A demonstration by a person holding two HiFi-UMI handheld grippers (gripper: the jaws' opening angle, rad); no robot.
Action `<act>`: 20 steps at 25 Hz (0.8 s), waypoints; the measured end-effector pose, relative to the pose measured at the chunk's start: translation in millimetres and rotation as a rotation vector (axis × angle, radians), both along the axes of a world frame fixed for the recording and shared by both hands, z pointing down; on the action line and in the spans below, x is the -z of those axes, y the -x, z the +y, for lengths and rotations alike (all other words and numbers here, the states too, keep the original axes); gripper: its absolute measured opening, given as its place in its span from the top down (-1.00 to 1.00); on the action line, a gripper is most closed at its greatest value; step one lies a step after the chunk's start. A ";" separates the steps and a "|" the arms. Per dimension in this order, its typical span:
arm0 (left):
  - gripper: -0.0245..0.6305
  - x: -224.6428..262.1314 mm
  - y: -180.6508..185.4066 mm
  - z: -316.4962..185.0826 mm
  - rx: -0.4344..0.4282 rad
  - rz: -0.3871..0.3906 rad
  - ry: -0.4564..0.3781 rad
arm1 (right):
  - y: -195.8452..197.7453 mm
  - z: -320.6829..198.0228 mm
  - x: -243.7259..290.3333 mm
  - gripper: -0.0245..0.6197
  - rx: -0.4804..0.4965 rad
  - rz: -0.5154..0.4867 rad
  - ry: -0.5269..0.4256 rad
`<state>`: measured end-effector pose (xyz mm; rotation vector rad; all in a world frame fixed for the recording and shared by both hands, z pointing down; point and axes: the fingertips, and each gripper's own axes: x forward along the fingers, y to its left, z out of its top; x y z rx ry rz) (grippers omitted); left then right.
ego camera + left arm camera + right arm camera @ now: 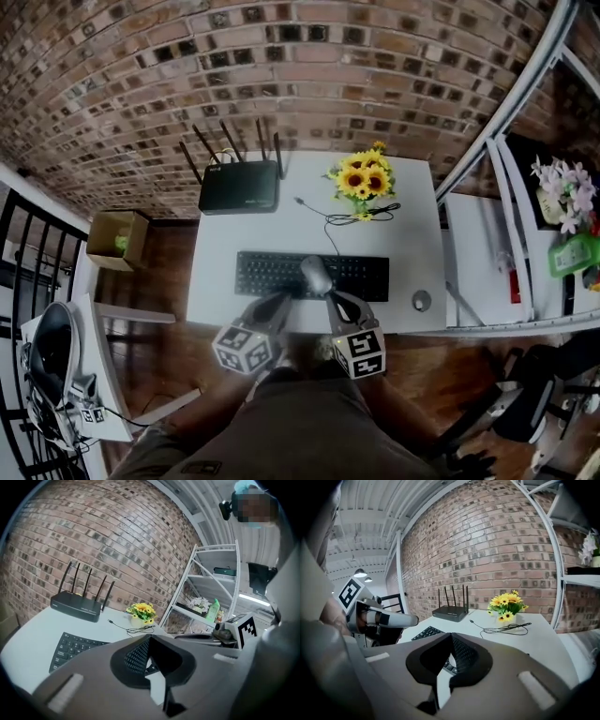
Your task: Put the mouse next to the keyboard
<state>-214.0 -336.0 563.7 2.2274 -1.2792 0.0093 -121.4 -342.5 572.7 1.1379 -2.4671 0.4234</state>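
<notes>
Currently the left gripper [149, 640] hovers at the desk's [220, 253] front edge, its jaws pressed together on nothing. The keyboard [272, 275] lies along that edge. The right gripper [451, 639] is likewise closed and empty. The mouse [422, 300] sits near the front right corner, right of the keyboard.

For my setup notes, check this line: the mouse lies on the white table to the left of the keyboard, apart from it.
One detail is wrong. The mouse lies on the white table to the right of the keyboard, not to the left, and apart from it. The head view shows this.
</notes>
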 end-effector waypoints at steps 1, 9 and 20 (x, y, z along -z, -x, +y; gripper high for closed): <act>0.93 -3.7 -0.8 -2.8 0.011 -0.004 0.009 | -0.5 -3.2 -4.1 0.88 0.012 0.004 0.006; 0.93 -32.8 -1.2 -21.7 0.021 -0.014 0.076 | 7.4 -28.7 -31.5 0.81 0.045 0.046 0.035; 0.93 -48.9 18.1 -23.6 -0.003 -0.026 0.130 | 33.0 -43.9 -84.9 0.00 0.084 0.211 0.089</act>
